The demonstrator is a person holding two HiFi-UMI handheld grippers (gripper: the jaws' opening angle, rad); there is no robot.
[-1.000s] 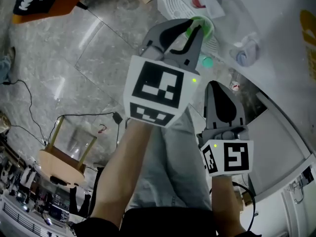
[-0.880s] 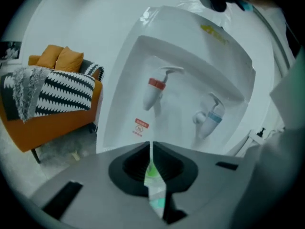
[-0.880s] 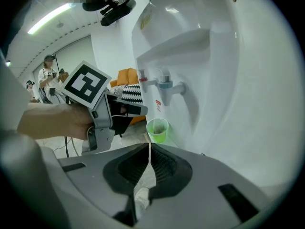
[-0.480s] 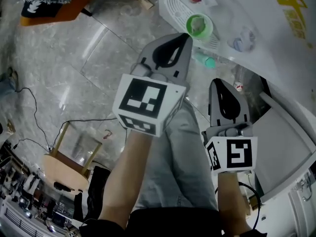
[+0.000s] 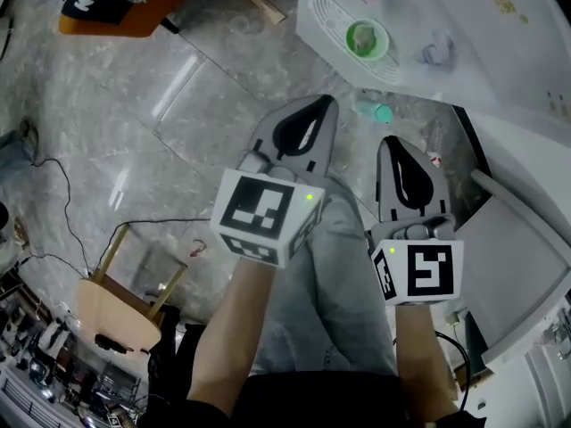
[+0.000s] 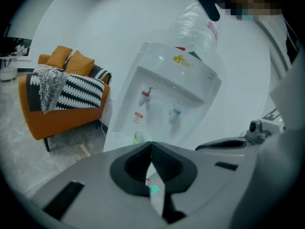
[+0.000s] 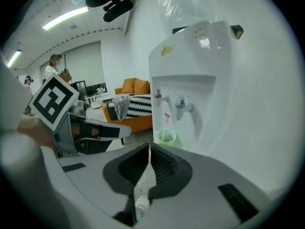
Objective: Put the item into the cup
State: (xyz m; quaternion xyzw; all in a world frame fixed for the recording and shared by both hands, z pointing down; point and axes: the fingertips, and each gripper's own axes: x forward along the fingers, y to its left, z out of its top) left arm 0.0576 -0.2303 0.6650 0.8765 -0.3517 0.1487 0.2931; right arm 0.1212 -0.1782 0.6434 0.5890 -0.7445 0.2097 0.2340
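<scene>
On the slotted white drip tray (image 5: 323, 12) of the water dispenser (image 7: 190, 70), a round green cup (image 5: 385, 45) is seen with a pale, crumpled-looking item (image 5: 364, 36) inside it, so the task is judged essentially done. The left tool (image 5: 323, 105) and right tool (image 5: 393, 143) are held well apart from the cup, jaws pressed together on nothing. The cup looks like glossy plastic. A clear bottle (image 5: 375, 111) with a teal cap lies on the polished grey stone floor (image 5: 178, 105).
</scene>
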